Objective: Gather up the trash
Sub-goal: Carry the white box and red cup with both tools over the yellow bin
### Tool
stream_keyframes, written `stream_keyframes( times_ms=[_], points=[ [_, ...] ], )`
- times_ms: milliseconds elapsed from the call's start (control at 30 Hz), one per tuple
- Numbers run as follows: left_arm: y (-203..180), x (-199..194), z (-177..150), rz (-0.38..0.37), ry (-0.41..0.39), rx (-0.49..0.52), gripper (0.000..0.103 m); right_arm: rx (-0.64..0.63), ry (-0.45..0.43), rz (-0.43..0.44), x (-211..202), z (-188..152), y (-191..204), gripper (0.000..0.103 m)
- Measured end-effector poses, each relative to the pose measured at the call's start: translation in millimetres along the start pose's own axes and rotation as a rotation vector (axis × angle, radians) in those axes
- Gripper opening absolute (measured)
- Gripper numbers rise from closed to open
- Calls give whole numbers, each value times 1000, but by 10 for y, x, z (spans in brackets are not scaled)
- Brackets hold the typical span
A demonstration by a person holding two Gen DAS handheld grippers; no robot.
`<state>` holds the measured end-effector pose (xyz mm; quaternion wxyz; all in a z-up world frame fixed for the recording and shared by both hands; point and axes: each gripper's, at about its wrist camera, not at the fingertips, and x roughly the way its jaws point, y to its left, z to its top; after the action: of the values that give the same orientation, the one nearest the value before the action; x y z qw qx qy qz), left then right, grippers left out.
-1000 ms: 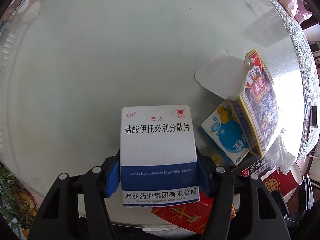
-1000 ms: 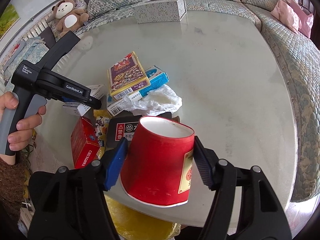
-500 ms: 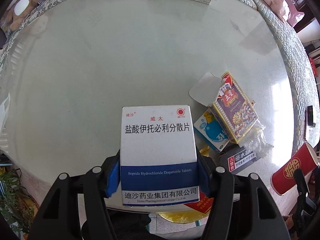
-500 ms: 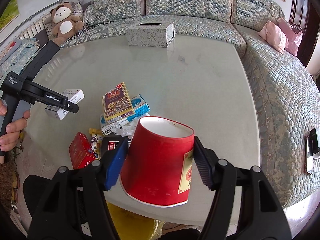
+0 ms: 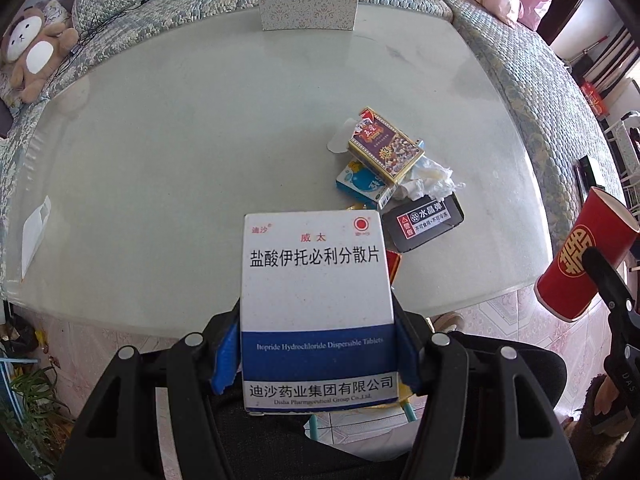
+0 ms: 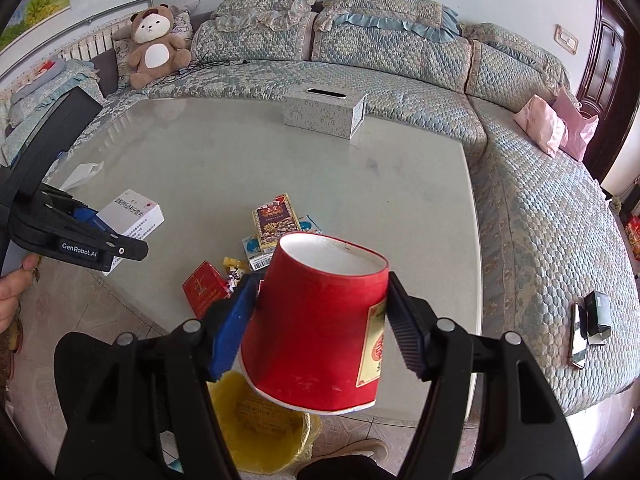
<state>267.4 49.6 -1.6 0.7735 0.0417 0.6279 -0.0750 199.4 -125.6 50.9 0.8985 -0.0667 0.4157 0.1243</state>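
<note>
A: Left wrist view first. What does the left tool (image 5: 318, 354) have?

B: It is clamped on a white and blue medicine box (image 5: 316, 308), a pad pressed to each long side. The box's long axis runs along the fingers, its top end pointing away from the camera toward the surface (image 5: 180, 152), printed face up to the lens. The box's lower edge covers what lies behind it; only a red corner (image 5: 394, 264) shows past its right side.

A: And the pile?

B: A card box (image 5: 384, 150) lies on a blue and white carton (image 5: 360, 182), with crumpled tissue (image 5: 430, 180) and a black packet (image 5: 424, 220) beside them. At the right edge the red paper cup (image 5: 580, 260) is partly cut off by the other tool's black arm.

A: Right wrist view?

B: The right tool (image 6: 320, 324) grips the red paper cup (image 6: 316, 324) by its sides. The cup's axis tilts away from the camera, open mouth up and toward the sofa (image 6: 400, 60), base toward the lens. It hides part of the pile; the red box (image 6: 204, 286) and card box (image 6: 276, 220) show. Below it, a yellow bag (image 6: 260, 420) is half covered by the cup and fingers. At left, the left tool (image 6: 120, 236) holds the medicine box (image 6: 132, 216) above the surface's near edge; the hand (image 6: 12, 292) is cut off by the frame.
</note>
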Motion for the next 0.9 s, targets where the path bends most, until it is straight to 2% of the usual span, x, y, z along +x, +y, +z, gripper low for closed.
stream_keyframes(
  times_ms=[200, 533, 700, 900],
  points=[
    [-108, -130, -431, 9, -22, 46, 61, -28, -6, 8, -238, -142, 231, 64],
    [-278, -30, -1044, -49, -68, 96, 61, -53, 33, 26, -299, -548, 582, 64],
    [-379, 83, -1279, -74, -73, 115, 61, -67, 58, 36, -278, -732, 737, 64],
    [-477, 264, -1442, -78, -75, 140, 61, -102, 62, 7, -252, -891, 865, 64]
  ],
)
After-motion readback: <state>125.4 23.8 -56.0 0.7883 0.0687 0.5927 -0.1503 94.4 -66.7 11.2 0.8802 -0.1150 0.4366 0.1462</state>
